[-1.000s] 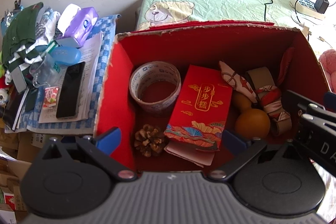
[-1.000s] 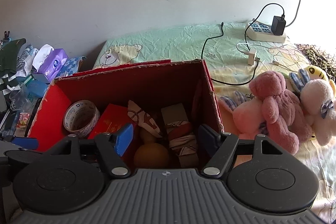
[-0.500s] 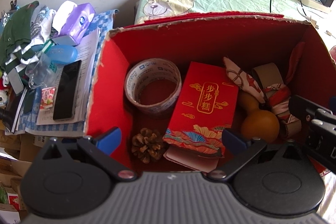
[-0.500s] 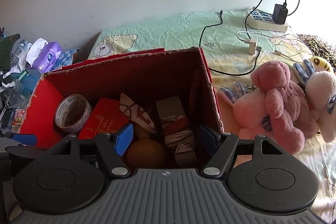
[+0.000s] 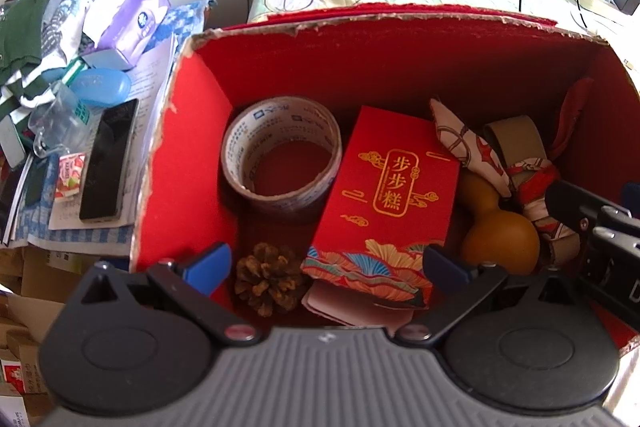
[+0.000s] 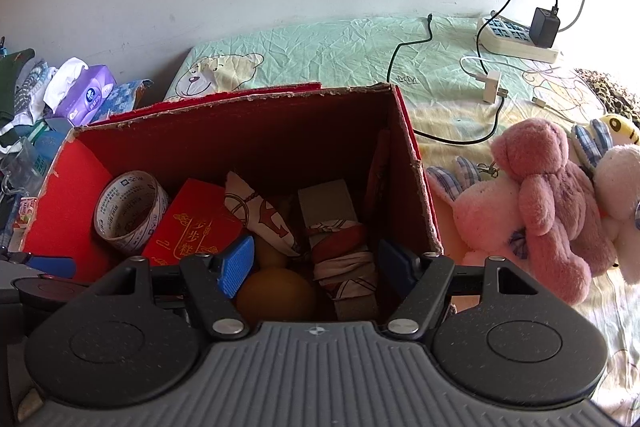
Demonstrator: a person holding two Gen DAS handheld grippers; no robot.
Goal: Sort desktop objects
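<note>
Over the red box (image 5: 180,163) both grippers are held with jaws spread apart and nothing between them: the left gripper (image 5: 326,265) above a pine cone (image 5: 270,279) and a red envelope (image 5: 384,195), the right gripper (image 6: 316,261) above a gourd (image 6: 276,297). A tape roll (image 5: 280,151) is seen lying flat beside the envelope (left side), and a patterned cloth bundle (image 6: 346,259) is tucked at the right.

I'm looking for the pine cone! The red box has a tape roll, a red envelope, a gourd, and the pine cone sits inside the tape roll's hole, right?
Not quite. The pine cone isn't inside the tape roll; the left wrist view shows it on the floor of the red box, in front of the roll and beside the red envelope. The roll's hole is empty. The gourd is there too.
</note>
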